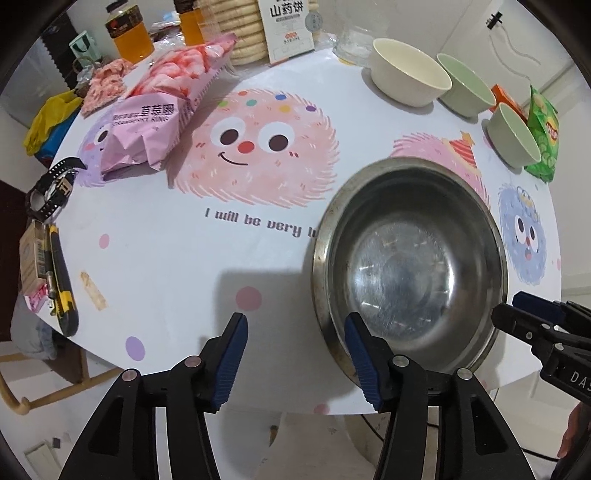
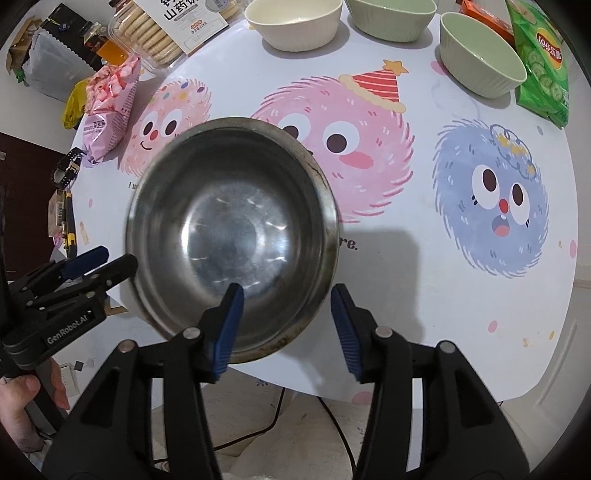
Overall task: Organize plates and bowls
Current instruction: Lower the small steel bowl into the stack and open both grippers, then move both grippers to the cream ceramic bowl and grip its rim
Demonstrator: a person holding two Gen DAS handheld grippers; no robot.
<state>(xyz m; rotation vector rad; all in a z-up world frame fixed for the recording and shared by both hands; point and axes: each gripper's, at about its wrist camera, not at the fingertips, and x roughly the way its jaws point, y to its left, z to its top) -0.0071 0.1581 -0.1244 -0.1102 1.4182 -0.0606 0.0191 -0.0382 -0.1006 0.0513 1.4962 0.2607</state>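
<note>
A steel bowl (image 1: 410,262) stands near the table's front edge; it also shows in the right wrist view (image 2: 232,229). My left gripper (image 1: 295,354) is open, its right finger over the bowl's near rim, its left finger on the table side. My right gripper (image 2: 286,325) is open and straddles the bowl's near right rim, left finger inside, right finger outside. A cream bowl (image 1: 408,74) and two green bowls (image 1: 467,85) (image 1: 511,133) stand at the far right; in the right wrist view they are the cream bowl (image 2: 295,22) and green bowls (image 2: 391,16) (image 2: 480,51).
A pink snack bag (image 1: 162,107), biscuit box (image 1: 284,26), juice bottles (image 1: 129,33) and green chip bag (image 2: 543,59) line the back. A watch (image 1: 51,188) and utility knife (image 1: 62,288) lie at the left edge of the round table (image 1: 166,258).
</note>
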